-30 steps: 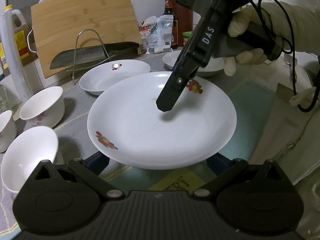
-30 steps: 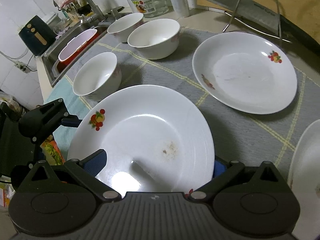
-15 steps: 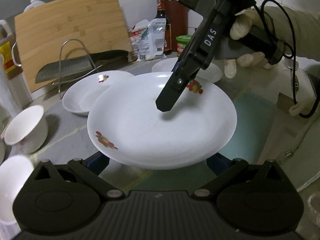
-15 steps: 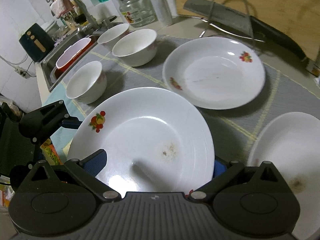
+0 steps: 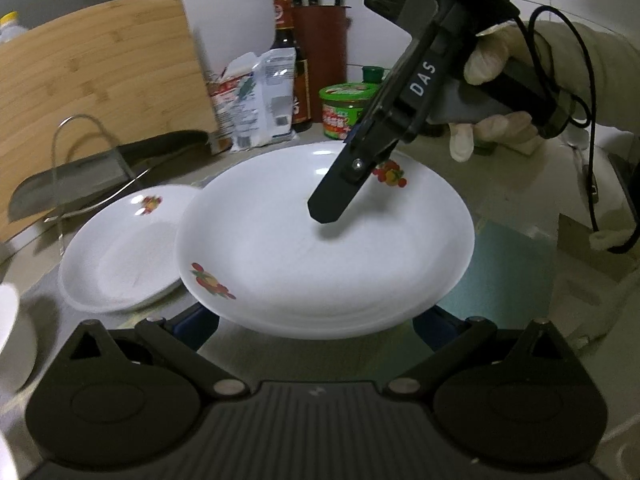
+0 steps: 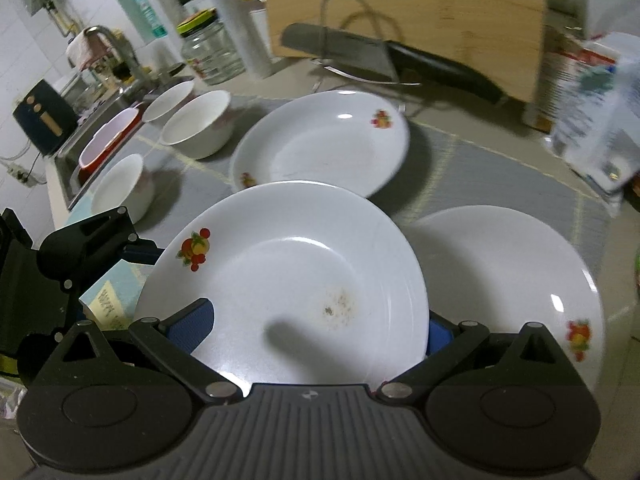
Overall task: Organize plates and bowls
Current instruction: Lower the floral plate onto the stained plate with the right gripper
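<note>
1. Three white ceramic bowls (image 6: 198, 124) sit at far left by the sink, near each other, untouched; probably next to nest once the plates are stacked.
2. Your left gripper (image 5: 316, 320) sits under the near rim of the white round ceramic plate with fruit decals (image 5: 324, 240). Jaws look spread at either side of the rim; I cannot tell if they grip it. Looks like support from below so it stays level.
3. You hold that plate in the air, roughly level, its edge over a second white fruit-decal plate (image 5: 120, 256) lying on the grey woven mat (image 6: 500, 168).
4. Your right gripper (image 6: 316, 344) pinches the opposite rim, one finger lying across the plate's inner face. Two-sided hold likely stops tipping.
5. A third white fruit-decal plate (image 6: 520, 280) lies on the mat to the right, partly under the held one in the right wrist view; probably the stacking target.
6. Bamboo cutting board (image 5: 100, 80) and cleaver on its wire rack (image 6: 360, 56) stand behind, clear of the plates.
</note>
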`<action>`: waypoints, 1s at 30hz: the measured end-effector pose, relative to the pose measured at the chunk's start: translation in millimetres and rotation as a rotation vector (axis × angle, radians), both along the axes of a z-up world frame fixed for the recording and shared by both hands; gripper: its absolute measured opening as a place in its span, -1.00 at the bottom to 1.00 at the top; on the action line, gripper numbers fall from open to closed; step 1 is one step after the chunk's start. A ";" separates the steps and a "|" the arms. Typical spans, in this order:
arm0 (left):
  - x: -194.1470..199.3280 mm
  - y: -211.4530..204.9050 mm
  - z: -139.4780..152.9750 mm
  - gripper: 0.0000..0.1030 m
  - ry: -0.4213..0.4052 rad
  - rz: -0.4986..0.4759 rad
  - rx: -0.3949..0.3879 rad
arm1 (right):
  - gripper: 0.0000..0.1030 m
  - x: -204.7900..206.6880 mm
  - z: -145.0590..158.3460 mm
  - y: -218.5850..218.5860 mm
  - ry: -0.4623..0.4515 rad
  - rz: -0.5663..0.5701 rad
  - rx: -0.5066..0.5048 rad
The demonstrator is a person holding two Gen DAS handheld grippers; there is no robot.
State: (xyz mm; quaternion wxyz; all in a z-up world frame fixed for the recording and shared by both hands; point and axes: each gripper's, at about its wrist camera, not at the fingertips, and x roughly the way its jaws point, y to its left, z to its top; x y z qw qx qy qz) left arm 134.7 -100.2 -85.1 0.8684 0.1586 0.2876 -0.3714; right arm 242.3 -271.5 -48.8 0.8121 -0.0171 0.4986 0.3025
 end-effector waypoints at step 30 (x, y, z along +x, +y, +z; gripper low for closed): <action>64.5 -84.1 -11.6 0.98 0.021 -0.078 0.038 | 1.00 35.4 -20.5 -91.3 -0.016 -0.140 -0.023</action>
